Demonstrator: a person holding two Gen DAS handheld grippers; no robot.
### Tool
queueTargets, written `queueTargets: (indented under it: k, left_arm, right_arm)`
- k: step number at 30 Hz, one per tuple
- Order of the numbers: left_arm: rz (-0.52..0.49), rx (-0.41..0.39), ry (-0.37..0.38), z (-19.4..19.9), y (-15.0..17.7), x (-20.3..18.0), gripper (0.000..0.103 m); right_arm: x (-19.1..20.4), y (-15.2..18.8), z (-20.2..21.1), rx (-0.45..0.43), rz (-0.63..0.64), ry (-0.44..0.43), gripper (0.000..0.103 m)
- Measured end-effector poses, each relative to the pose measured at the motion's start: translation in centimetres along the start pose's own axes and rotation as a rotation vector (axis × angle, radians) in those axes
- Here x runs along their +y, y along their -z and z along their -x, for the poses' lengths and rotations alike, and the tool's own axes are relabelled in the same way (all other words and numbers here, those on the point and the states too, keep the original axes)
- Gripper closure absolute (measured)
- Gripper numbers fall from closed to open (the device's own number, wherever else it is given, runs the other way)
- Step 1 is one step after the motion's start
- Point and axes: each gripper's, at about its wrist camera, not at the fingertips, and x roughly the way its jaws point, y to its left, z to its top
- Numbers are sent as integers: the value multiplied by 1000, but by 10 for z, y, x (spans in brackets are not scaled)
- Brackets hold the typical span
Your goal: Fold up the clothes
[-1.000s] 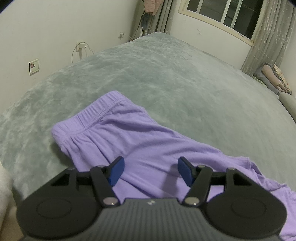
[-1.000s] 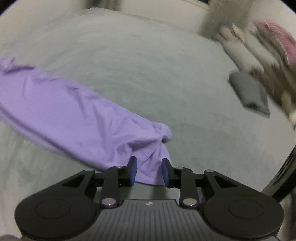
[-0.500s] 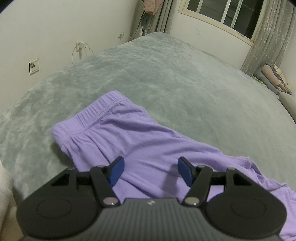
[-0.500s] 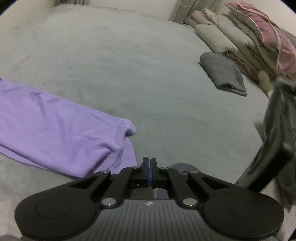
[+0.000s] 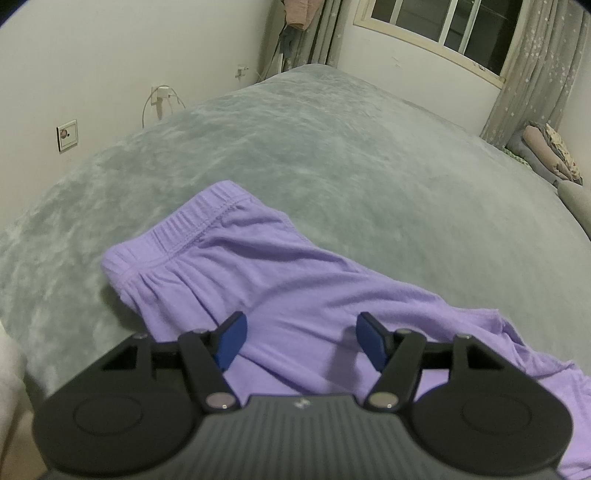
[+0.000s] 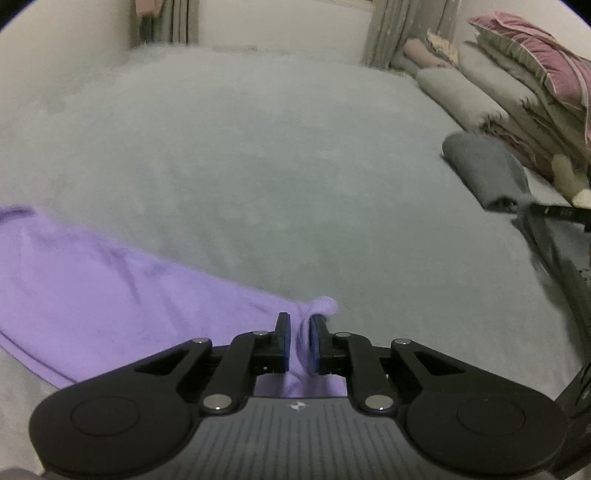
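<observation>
Bed: my view is mostly a wide grey plush cover point(image 5: 332, 155), filling both views
Wall: plain off-white point(image 5: 110, 55) to my left, close along the bed edge
Sockets: a switch plate point(image 5: 67, 135) and a plug with a white cable point(image 5: 159, 99) on that wall
Window: pale frame point(image 5: 436, 33), dark outside, so the room is lamp-lit
Curtains: grey, star-patterned point(image 5: 532, 77), hanging beside the window
Bedding: folded quilts point(image 6: 524, 74) stacked along my right, a grey roll point(image 6: 487, 166) just before them
Corner: clothes hanging point(image 5: 299, 14) at the far end
</observation>
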Motion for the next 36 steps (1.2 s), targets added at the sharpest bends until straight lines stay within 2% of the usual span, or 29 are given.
queueTargets:
  k: [5, 7, 13, 20, 25, 27, 30, 36]
  left_arm:
    - [-1, 0, -1, 0, 0, 0, 39]
    - [-4, -1, -3, 0, 0, -1, 39]
    - [1, 1, 1, -1, 0, 0, 39]
    - [-1, 1, 1, 1, 0, 1, 39]
    - [-7, 1, -3, 1, 1, -1, 39]
    - [-6, 1, -2, 2, 1, -1, 39]
    - [-3, 2, 0, 1, 0, 0, 39]
    - [-4, 3, 1, 2, 0, 0, 38]
  right_arm:
    - [8, 4, 7, -9, 16, -67, 90]
    - [8, 6, 6, 1, 31, -61, 90]
    - [-13, 14, 18, 17, -48, -37, 90]
    - [-26, 35, 22, 87, -75, -102, 90]
    - [-41, 36, 11, 83, -130, -159, 90]
    - [-38, 36, 10, 83, -123, -154, 90]
    - [-37, 33, 14, 55, -110, -137, 100]
    - [-39, 31, 26, 21, -83, -46, 102]
